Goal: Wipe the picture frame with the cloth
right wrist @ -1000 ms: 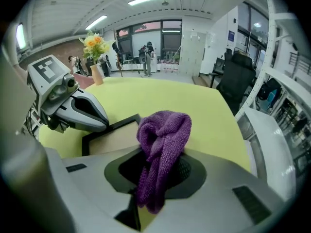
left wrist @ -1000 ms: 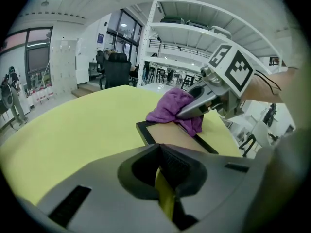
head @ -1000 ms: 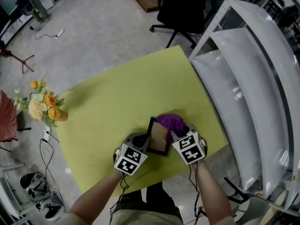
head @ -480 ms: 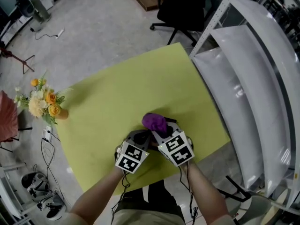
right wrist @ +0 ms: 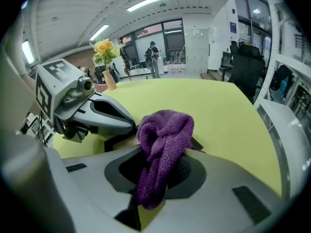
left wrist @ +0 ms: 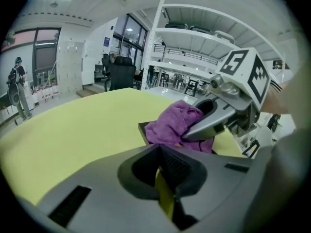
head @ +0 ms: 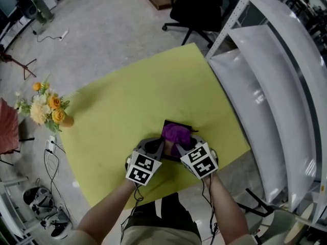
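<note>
A dark picture frame [head: 179, 123] lies near the front edge of the yellow-green table [head: 127, 103]. A bunched purple cloth [head: 175, 133] rests on its face. My right gripper [head: 182, 147] is shut on that cloth [right wrist: 163, 130], which bulges out over its jaws. My left gripper [head: 159, 146] is at the frame's left edge, jaws closed on it. In the left gripper view the frame's corner [left wrist: 142, 127] shows just past the jaws, with the cloth [left wrist: 170, 125] and the right gripper's finger [left wrist: 209, 124] behind. The right gripper view shows the left gripper's finger [right wrist: 107, 113] over the frame edge [right wrist: 115, 142].
A vase of orange and white flowers [head: 47, 111] stands just off the table's left corner. White metal shelving [head: 265, 86] runs along the right side. A black office chair [head: 196, 6] sits beyond the far edge. Cables [head: 51, 162] trail on the floor at the left.
The right gripper carried the cloth left across the frame, then back toward the middle. The frame, tilted up a second ago, now sits lower. The left gripper barely moved.
</note>
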`<state>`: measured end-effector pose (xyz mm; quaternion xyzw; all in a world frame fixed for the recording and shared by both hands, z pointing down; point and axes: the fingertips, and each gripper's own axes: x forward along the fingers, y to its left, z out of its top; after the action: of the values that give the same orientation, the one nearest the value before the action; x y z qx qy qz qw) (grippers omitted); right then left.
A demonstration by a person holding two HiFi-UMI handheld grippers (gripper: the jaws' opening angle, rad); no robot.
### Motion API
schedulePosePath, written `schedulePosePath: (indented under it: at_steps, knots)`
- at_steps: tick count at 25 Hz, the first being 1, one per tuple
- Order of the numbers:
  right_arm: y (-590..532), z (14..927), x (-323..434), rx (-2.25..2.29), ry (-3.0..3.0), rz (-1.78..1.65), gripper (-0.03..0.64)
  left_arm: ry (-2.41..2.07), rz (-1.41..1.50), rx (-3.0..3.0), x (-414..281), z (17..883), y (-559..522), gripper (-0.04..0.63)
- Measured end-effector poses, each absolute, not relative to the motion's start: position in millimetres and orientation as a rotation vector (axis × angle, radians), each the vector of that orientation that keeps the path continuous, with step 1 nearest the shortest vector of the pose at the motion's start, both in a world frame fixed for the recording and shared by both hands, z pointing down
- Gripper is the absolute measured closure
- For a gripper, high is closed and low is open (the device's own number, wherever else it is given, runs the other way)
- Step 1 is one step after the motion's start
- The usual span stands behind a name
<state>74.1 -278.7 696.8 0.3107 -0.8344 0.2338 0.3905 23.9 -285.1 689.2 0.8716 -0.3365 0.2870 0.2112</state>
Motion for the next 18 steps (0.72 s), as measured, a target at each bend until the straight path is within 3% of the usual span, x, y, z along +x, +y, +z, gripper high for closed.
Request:
schedulePosePath:
  at_steps: [8,18]
  knots:
    - [-273.3,666.8,125.8,1.007,-2.094,0.609,0.528,-0.912,0.756,2.413,22.1,687.5,-283.1,0.589]
    - [-250.4,647.7,44.5,0.907,-2.274,0.674,0.528,-0.896,0.787,2.388,3.2,678.0,-248.5,0.589]
